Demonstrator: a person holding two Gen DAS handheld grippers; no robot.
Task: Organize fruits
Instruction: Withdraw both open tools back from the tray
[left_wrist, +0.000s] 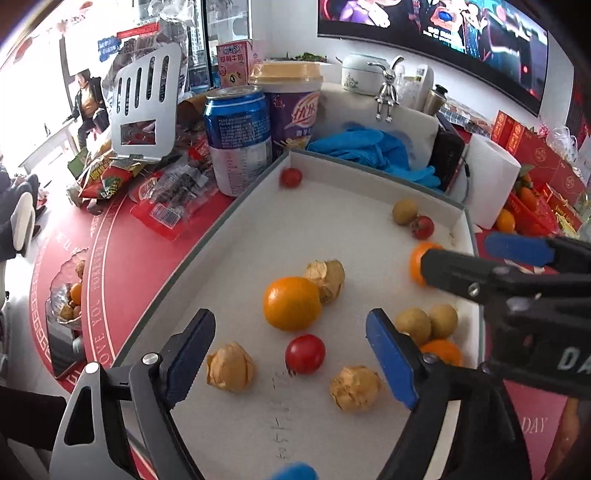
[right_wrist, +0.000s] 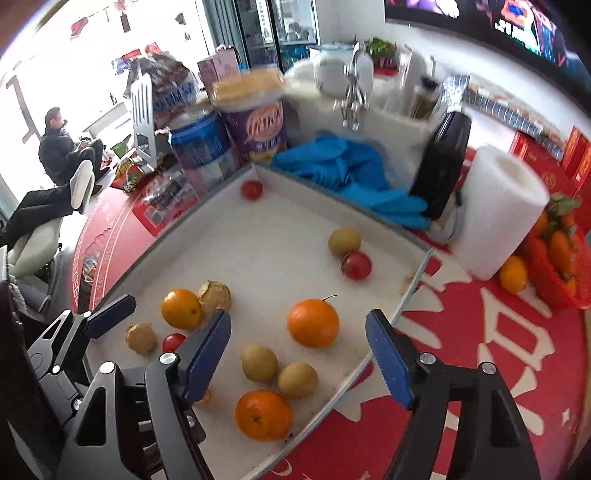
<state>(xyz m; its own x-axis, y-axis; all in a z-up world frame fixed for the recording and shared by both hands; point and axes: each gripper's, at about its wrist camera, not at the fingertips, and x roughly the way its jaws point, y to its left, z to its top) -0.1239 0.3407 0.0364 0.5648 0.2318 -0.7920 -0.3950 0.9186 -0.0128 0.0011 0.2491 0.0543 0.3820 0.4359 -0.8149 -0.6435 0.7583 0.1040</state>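
Progress: early by my judgement; the fruits lie mixed and scattered in the white tray (left_wrist: 258, 206), not grouped by kind.
Oranges: one mid-tray (left_wrist: 291, 303) touching a husked fruit (left_wrist: 327, 275); one near the tray's right edge (right_wrist: 313, 323); one at its near right corner (right_wrist: 263, 415).
Cherry tomatoes: one alone in the far corner (left_wrist: 291, 177), one beside a longan at the far right edge (left_wrist: 422, 226), one near the middle (left_wrist: 305, 353).
Longans: a touching pair by the near right corner (right_wrist: 259, 362).
Left tongs (left_wrist: 291, 360): spread wide, empty, hovering over the near-middle tomato.
Right tongs (right_wrist: 299, 356): spread wide, empty, over the tray's right edge by the longans.
Left to do: sorting every kind; a glass dish (left_wrist: 66, 306) on the counter's left edge already holds some fruit.
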